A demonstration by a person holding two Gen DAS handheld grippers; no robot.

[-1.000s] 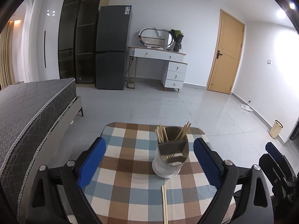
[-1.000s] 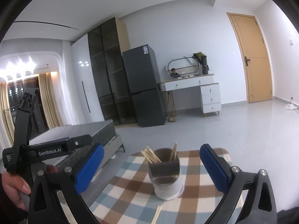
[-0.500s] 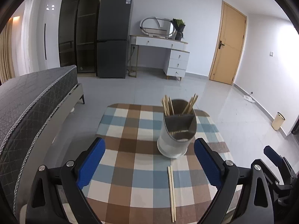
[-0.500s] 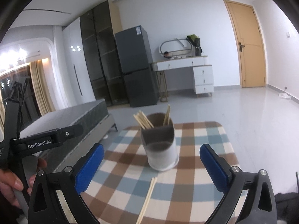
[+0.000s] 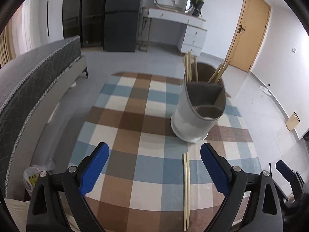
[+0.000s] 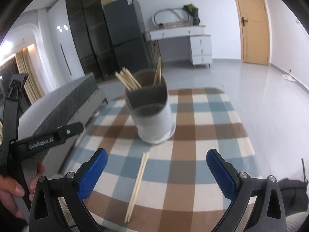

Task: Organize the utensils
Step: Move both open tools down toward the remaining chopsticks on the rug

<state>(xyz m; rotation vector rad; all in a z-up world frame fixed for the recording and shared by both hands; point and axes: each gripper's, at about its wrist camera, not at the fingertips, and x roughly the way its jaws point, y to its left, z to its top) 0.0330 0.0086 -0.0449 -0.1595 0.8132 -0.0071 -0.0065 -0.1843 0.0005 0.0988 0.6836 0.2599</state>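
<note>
A grey and white utensil holder (image 5: 199, 112) with divided compartments stands on the checked tablecloth (image 5: 131, 119); it also shows in the right wrist view (image 6: 152, 116). Several wooden chopsticks (image 5: 190, 65) stand in its far compartments. One loose pair of chopsticks (image 5: 186, 187) lies on the cloth in front of the holder, also seen in the right wrist view (image 6: 137, 185). My left gripper (image 5: 154, 170) is open and empty above the near table edge, left of the loose pair. My right gripper (image 6: 156, 174) is open and empty, with the loose pair between its fingers below.
A grey bed (image 5: 29, 81) runs along the table's left side. A plastic bag (image 5: 36, 174) lies on the floor by the bed. A small bin (image 5: 292, 120) stands by the right wall. The left gripper's handle (image 6: 44, 137) shows in the right wrist view.
Both grippers have risen and tilted down over the table, so the holder and the loose chopsticks look closer and more from above. Both stay open.
</note>
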